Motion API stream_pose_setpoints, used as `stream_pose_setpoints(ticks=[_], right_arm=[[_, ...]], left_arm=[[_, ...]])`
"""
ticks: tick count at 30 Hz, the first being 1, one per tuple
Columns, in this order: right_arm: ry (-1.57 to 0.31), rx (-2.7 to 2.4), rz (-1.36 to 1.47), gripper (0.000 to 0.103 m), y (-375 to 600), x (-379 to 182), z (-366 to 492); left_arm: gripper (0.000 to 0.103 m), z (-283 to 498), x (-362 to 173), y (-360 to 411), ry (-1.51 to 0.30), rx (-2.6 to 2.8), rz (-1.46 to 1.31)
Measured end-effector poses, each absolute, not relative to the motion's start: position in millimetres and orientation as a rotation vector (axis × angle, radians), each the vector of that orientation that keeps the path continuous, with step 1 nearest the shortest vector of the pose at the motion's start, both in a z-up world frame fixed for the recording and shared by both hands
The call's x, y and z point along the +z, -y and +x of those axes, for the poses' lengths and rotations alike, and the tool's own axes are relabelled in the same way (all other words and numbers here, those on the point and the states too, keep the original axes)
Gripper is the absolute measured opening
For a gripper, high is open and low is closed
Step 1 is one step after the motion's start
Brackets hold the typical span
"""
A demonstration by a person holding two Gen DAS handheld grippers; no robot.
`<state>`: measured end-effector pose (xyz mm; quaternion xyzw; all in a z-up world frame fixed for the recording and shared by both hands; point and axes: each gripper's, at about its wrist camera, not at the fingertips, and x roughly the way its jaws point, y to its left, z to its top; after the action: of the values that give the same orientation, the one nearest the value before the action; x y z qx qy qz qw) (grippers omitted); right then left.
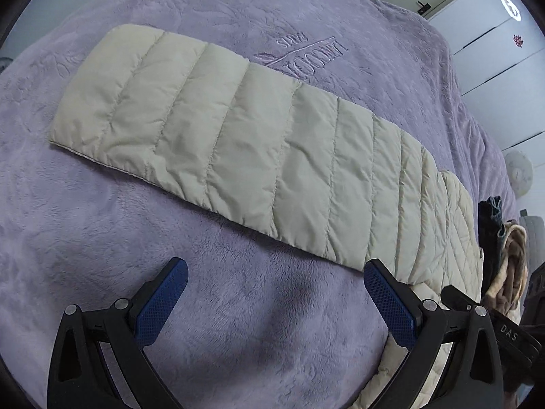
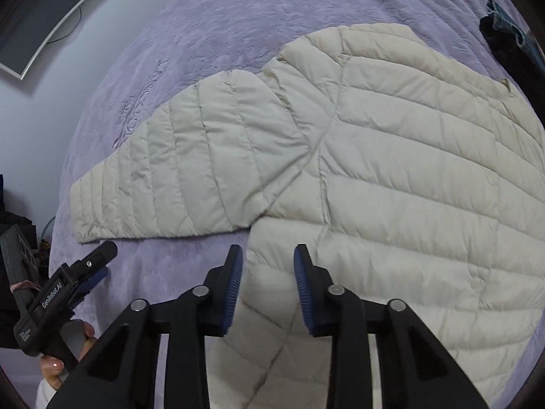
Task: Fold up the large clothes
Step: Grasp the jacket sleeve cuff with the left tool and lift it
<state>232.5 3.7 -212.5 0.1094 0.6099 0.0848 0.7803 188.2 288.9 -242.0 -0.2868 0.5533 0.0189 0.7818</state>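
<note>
Covering the purple bed (image 2: 211, 27), the cream puffer jacket (image 2: 408, 170) lies flat, sleeve (image 1: 204, 119) stretched sideways. Right tongs (image 2: 268, 283) hover half-closed, empty, over the side seam; left tongs (image 1: 276, 293) gape. Pinch both fabric layers before folding.

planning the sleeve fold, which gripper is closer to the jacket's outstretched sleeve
Left. The left gripper hovers open just below the sleeve, one finger by its edge. The right gripper sits over the jacket body, past the armpit.
</note>
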Motion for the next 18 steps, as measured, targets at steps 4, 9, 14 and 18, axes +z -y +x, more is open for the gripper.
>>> stream_pose_setpoints(ticks=[4, 9, 14, 18], right_arm=[[-1.274, 0.244, 0.212, 0.031, -18.0, -228.7, 259.3], [-1.311, 0.244, 0.245, 0.031, -16.4, -266.2, 278.6], [-1.303, 0.247, 0.273, 0.028, -14.8, -280.7, 283.1], [-1.293, 0.247, 0.284, 0.028, -15.5, -282.6, 284.6]], left_arm=[[0.103, 202.8, -258.2, -293.2, -1.165, 0.048, -0.673], [0.103, 219.0, -268.7, -307.9, -1.093, 0.106, -0.732], [0.065, 229.8, -262.2, -324.8, -1.040, 0.237, -0.717], [0.013, 236.0, -252.1, -336.5, -1.025, 0.190, -0.734]])
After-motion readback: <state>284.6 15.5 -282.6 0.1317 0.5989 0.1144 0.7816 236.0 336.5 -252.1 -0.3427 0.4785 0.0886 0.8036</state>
